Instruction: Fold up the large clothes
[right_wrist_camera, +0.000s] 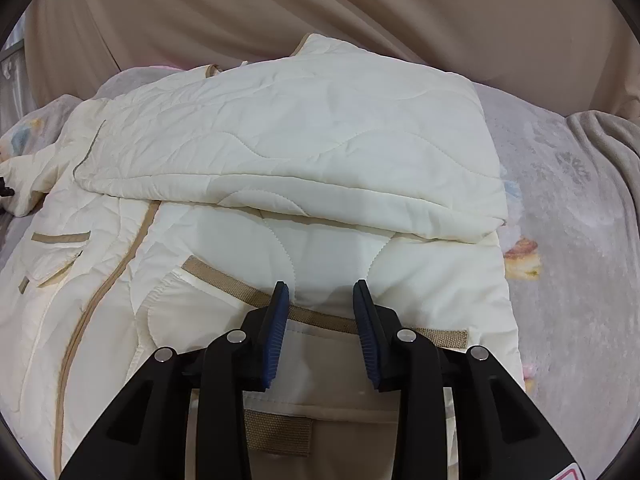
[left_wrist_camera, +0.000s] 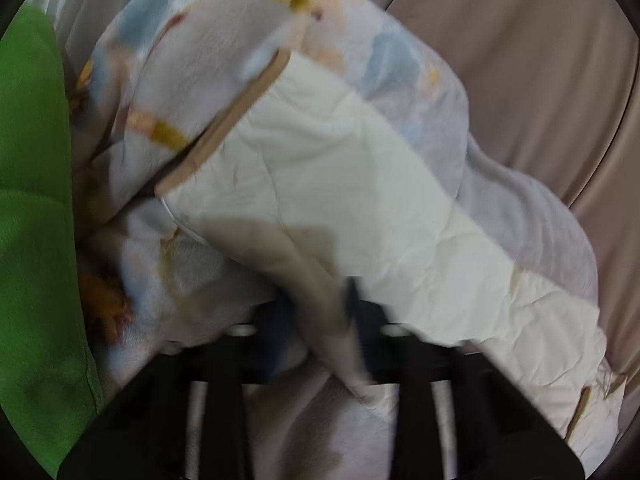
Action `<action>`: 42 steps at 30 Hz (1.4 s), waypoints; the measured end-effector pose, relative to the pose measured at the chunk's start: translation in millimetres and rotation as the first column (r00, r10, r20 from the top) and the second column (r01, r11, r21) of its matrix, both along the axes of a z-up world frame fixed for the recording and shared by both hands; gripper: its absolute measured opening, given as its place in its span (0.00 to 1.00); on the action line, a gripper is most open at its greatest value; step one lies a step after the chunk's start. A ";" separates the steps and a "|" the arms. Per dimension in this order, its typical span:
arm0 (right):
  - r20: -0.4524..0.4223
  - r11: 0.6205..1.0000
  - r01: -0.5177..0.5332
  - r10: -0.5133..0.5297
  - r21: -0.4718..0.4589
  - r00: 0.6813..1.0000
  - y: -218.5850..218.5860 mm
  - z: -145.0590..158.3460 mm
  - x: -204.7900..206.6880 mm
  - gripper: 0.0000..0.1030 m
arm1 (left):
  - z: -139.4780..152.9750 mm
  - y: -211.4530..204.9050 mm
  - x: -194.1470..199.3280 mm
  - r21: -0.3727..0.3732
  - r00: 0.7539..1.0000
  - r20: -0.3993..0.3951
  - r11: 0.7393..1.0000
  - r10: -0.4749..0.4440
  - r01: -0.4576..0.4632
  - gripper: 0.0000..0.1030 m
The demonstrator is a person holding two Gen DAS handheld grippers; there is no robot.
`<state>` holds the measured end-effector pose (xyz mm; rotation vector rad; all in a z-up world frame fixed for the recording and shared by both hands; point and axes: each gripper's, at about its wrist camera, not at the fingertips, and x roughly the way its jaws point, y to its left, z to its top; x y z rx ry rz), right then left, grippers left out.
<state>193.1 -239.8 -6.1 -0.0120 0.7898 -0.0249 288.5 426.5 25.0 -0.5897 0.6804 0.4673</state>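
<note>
A cream quilted jacket [right_wrist_camera: 280, 152] with tan trim lies on a pale printed blanket [right_wrist_camera: 560, 208]; one sleeve is folded across its body. My right gripper [right_wrist_camera: 320, 292] is open and empty, its blue pads just above the jacket's collar band [right_wrist_camera: 236, 280]. In the blurred left wrist view, my left gripper [left_wrist_camera: 320, 300] is shut on a fold of the cream jacket [left_wrist_camera: 340, 184], a sleeve with a tan cuff [left_wrist_camera: 224, 120], and holds it lifted over the blanket [left_wrist_camera: 192, 80].
A green cushion or cloth [left_wrist_camera: 36, 200] lies at the left edge of the left wrist view. Beige fabric [right_wrist_camera: 320, 8] hangs behind the bed. A grey ribbed blanket [right_wrist_camera: 600, 136] is bunched at the far right.
</note>
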 end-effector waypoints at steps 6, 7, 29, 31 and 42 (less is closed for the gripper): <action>0.002 1.000 0.004 -0.004 0.009 1.000 -1.7 0.8 1.0 0.32 | 91.6 -101.0 -7.4 0.238 0.972 0.096 0.953 -0.213 0.186 0.06; 0.002 1.000 0.005 -0.005 0.011 1.000 -2.0 0.7 1.1 0.32 | 107.2 -127.9 -13.5 0.283 0.957 0.111 0.932 -0.268 0.228 0.06; 0.043 0.984 0.002 -0.010 0.178 0.999 -26.6 3.5 -3.3 0.63 | 12.7 -522.3 -37.0 0.244 0.519 -0.055 0.493 -0.853 0.835 0.75; 0.060 0.978 0.002 -0.015 0.211 0.998 -32.0 5.5 -5.5 0.63 | 26.2 -491.1 -48.3 0.219 0.522 0.006 0.511 -0.853 0.831 0.83; 0.094 0.945 -0.046 0.017 0.323 0.995 -29.8 48.9 30.8 0.68 | 16.6 -332.2 -23.0 0.038 0.772 0.034 0.773 -0.635 0.634 0.86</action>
